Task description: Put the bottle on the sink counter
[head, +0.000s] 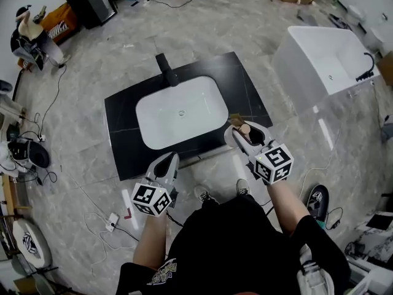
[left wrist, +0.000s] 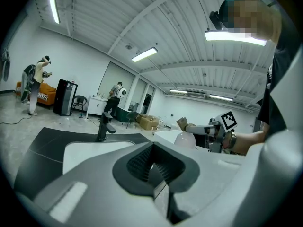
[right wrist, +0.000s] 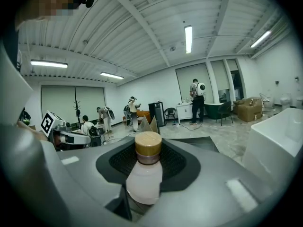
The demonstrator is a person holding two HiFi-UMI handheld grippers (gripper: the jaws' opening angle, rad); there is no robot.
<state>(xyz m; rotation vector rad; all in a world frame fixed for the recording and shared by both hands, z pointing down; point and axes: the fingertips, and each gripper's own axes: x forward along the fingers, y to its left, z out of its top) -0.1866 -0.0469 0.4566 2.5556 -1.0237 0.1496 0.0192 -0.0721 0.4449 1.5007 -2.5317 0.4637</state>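
Observation:
A pale bottle [right wrist: 144, 176] with a wooden cap [right wrist: 148, 147] stands upright between the pads of my right gripper [right wrist: 144, 183], which is shut on it. In the head view this bottle [head: 244, 128] and the right gripper [head: 247, 136] hover at the front right corner of the black sink counter [head: 123, 134]. The counter has a white basin [head: 181, 112] and a black faucet [head: 166, 69]. My left gripper [head: 167, 162] is held at the counter's front edge, jaws together and empty [left wrist: 152, 165]. The left gripper view also shows the bottle [left wrist: 185, 139].
A white bathtub [head: 325, 57] stands to the right of the counter. Cables and a power strip [head: 112, 221] lie on the tiled floor at the left. A black cabinet [head: 89, 2] and several people are at the far side of the room.

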